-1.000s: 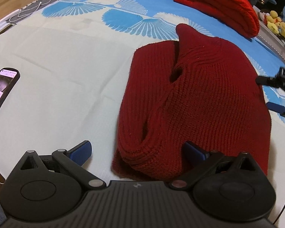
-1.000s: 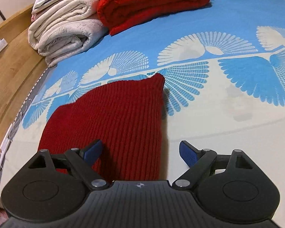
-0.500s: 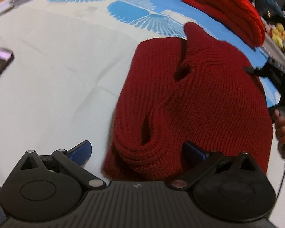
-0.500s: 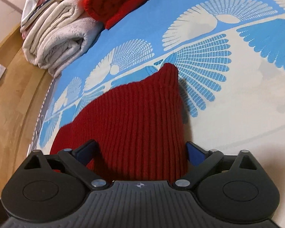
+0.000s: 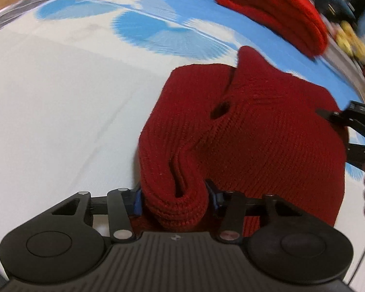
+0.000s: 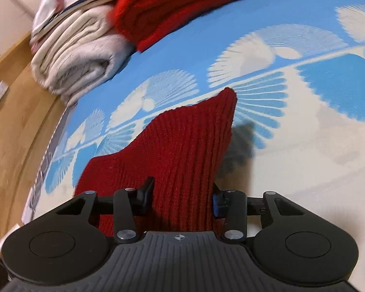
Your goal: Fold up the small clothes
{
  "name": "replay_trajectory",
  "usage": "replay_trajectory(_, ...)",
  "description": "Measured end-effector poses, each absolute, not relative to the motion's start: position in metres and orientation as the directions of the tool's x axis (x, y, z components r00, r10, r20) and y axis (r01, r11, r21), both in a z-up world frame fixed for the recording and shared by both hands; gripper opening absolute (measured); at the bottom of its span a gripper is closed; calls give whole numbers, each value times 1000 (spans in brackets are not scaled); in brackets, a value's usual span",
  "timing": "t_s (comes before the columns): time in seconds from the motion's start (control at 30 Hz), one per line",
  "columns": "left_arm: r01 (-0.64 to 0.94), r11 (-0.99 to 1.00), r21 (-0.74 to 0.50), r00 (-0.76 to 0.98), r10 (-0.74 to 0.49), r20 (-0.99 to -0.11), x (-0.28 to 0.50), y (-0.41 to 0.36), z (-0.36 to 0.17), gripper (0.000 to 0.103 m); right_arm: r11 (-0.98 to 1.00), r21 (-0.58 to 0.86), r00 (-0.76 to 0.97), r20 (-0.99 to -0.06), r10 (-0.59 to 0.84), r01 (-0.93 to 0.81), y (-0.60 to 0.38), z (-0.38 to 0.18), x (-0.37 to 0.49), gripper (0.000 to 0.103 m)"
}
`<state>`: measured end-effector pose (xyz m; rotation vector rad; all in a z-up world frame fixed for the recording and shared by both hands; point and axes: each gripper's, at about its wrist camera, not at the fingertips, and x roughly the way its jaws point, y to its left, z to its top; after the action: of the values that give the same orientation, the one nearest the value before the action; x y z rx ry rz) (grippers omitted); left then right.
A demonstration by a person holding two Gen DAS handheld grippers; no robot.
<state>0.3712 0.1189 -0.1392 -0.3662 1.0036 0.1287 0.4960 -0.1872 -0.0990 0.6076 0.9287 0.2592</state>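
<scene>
Red ribbed knit garment [image 5: 267, 131] on the patterned bedspread [image 5: 60, 112] looks soft, light and floppy, its bunched edges now pinched by the just-closing left gripper [image 5: 174, 194] and right gripper [image 6: 182, 194].

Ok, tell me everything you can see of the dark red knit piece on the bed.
The dark red knit garment is thick, ribbed wool-like fabric, lying bunched on the blue-and-white patterned bedspread. One corner rises to a point, and a small opening shows among its folds. Its near rolled edge is pinched in the left gripper, whose jaws have just been closing. The right gripper, jaws also just closing, clamps another edge. Nothing else touches it; a brighter red folded item lies apart, farther back.
</scene>
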Motion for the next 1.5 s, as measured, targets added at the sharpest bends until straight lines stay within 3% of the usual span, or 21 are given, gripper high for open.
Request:
replay_trajectory(0.2, -98, 940, -326, 470, -245, -848, 465, 125, -128, 43, 713, 645, 617, -687, 384, 275, -267, -106, 446, 38)
replay_trajectory(0.53, 122, 985, -119, 463, -162, -871, 605, 30, -100, 42, 518, 770, 704, -597, 384, 371, -288, -128, 352, 37)
replay_trajectory(0.6, 151, 987, -57, 470, -122, -874, 619, 10, -100, 43, 502, 764, 709, -610, 355, 406, -284, -134, 348, 48)
replay_trajectory(0.67, 156, 988, -10, 477, -84, -875, 620, 4, -104, 51, 561, 701, 684, -667, 296, 441, -286, -126, 351, 73)
replay_trajectory(0.7, 152, 988, 6, 487, -69, -871, 618, 6, -105, 56, 591, 664, 678, -691, 251, 458, -290, -118, 352, 76)
replay_trajectory(0.77, 125, 991, 56, 513, -16, -858, 611, 16, -104, 78, 623, 615, 687, -708, 166, 483, -300, -104, 350, 77)
replay_trajectory(0.83, 70, 993, 92, 544, 39, -838, 600, 33, -99, 88, 675, 560, 688, -718, 105, 481, -306, -92, 350, 78)
replay_trajectory(0.87, 22, 996, 89, 554, 62, -830, 591, 43, -97, 88, 721, 517, 690, -720, 76, 461, -304, -85, 352, 78)
replay_trajectory(0.93, -30, 996, 87, 559, 89, -825, 562, 58, -96, 88, 820, 384, 693, -720, -22, 425, -296, -71, 357, 71)
replay_trajectory(1.0, -67, 993, 94, 577, 116, -808, 520, 65, -93, 88, 879, 309, 735, -675, -67, 364, -289, -62, 355, 56)
replay_trajectory(1.07, -56, 997, 55, 608, 77, -790, 474, 63, -83, 88, 923, 293, 777, -630, -11, 251, -278, -53, 356, 34)
replay_trajectory(1.13, -45, 999, 10, 628, 36, -777, 433, 55, -74, 89, 951, 286, 763, -640, 95, 121, -262, -52, 362, 31)
replay_trajectory(1.23, -33, 999, -15, 669, 11, -743, 391, 34, -74, 99, 971, 233, 666, -733, 140, 53, -237, -78, 378, 29)
replay_trajectory(1.3, -6, 1000, 30, 679, 26, -733, 384, 17, -90, 102, 980, 178, 624, -776, 85, 88, -229, -107, 392, 28)
replay_trajectory(1.43, -12, 981, 193, 644, 155, -749, 396, 6, -153, 103, 989, 134, 650, -758, 61, 64, -225, -109, 394, 27)
replay_trajectory(1.5, -84, 995, 54, 599, 94, -795, 400, 26, -156, 103, 980, 190, 653, -751, 101, 67, -242, -95, 395, 27)
